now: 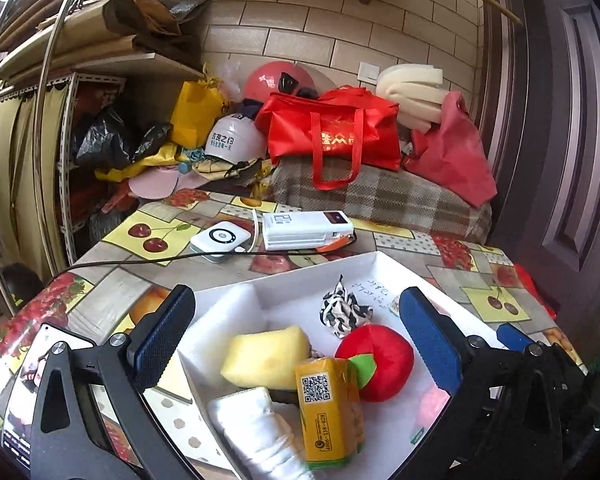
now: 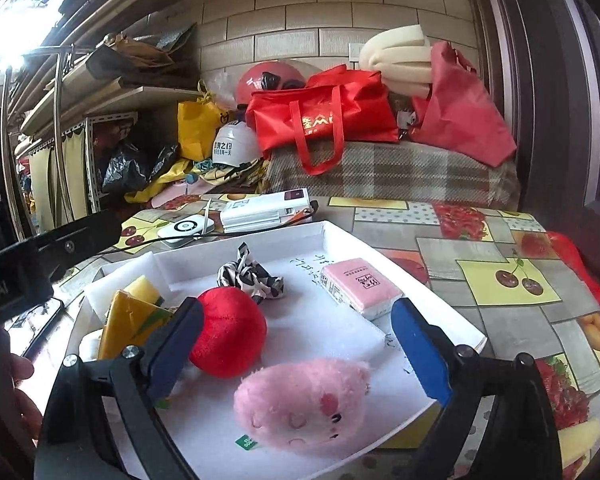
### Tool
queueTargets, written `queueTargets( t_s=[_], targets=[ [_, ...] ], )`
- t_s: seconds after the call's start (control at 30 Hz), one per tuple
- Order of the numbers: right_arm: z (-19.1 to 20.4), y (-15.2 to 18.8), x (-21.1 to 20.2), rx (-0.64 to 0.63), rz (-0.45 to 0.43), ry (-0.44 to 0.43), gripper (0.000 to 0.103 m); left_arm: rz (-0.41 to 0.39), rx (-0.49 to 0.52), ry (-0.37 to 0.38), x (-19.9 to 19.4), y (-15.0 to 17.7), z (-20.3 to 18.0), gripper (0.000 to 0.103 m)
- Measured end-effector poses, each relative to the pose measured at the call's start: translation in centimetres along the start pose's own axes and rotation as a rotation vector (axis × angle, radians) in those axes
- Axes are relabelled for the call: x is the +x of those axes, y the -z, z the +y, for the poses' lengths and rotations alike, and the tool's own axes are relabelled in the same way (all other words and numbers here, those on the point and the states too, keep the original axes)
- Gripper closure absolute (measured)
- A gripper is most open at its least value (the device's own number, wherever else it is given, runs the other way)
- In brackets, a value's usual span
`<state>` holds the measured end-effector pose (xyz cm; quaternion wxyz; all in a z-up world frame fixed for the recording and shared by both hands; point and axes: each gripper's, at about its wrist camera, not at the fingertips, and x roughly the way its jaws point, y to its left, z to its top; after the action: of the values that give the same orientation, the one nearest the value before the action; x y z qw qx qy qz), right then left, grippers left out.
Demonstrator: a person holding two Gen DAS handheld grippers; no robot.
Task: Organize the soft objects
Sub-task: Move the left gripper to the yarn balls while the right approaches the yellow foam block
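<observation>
A white tray (image 1: 300, 271) lies on the fruit-print tablecloth. It holds a yellow sponge (image 1: 266, 356), a yellow tissue pack (image 1: 328, 412), a rolled white cloth (image 1: 256, 428), a red plush apple (image 1: 380, 356) and a black-and-white scrunchie (image 1: 344, 312). My left gripper (image 1: 296, 298) hangs open over these, gripping nothing. My right gripper (image 2: 298, 308) is open too. A pink plush toy (image 2: 304, 404) lies in the tray (image 2: 260, 233) between its fingers, free of the pads. The red apple (image 2: 228, 332) rests by the left finger. A pink tissue pack (image 2: 362, 284) lies beyond the right fingertip.
Behind the tray sit a white power bank (image 1: 306, 229), a small white device (image 1: 220, 240) and a black cable. A phone (image 1: 60, 364) lies at the table's left edge. A plaid blanket (image 1: 380, 196) with red bags (image 1: 332, 136) fills the back. A dark door stands at the right.
</observation>
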<state>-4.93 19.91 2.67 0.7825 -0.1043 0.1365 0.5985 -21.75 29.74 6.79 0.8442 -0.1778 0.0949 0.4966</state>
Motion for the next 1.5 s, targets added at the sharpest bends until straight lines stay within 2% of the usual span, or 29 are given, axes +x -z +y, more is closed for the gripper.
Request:
queueTargets(
  t_s=[0.37,0.6,0.77,1.07,1.23,1.37,1.5],
  targets=[
    [0.0,0.1,-0.7,-0.001,-0.039,0.004,0.008,-0.014,-0.035,-0.003,-0.2,0.0,0.4,0.000],
    [0.2,0.2,-2.1,-0.004,-0.112,0.014,0.008,-0.020,-0.043,-0.002,-0.4,0.0,0.5,0.000],
    [-0.3,0.5,-2.9,0.019,-0.126,0.013,0.008,-0.035,-0.068,0.012,-0.7,-0.2,0.6,0.000],
    [-0.4,1.4,-5.5,0.008,-0.145,-0.017,0.008,-0.061,-0.051,0.098,-1.9,-0.2,-1.1,0.000],
    [-2.7,2.4,-7.5,0.071,-0.136,0.002,0.008,-0.075,-0.014,0.174,-3.1,0.4,-3.2,0.000],
    [-5.9,3.2,-9.5,0.124,-0.140,0.066,0.008,-0.068,0.053,0.263,-3.6,2.0,-6.7,0.000],
    [-10.9,4.0,-11.7,0.181,-0.138,0.214,0.008,-0.037,0.170,0.340,-3.8,4.2,-10.6,0.000]
  ],
)
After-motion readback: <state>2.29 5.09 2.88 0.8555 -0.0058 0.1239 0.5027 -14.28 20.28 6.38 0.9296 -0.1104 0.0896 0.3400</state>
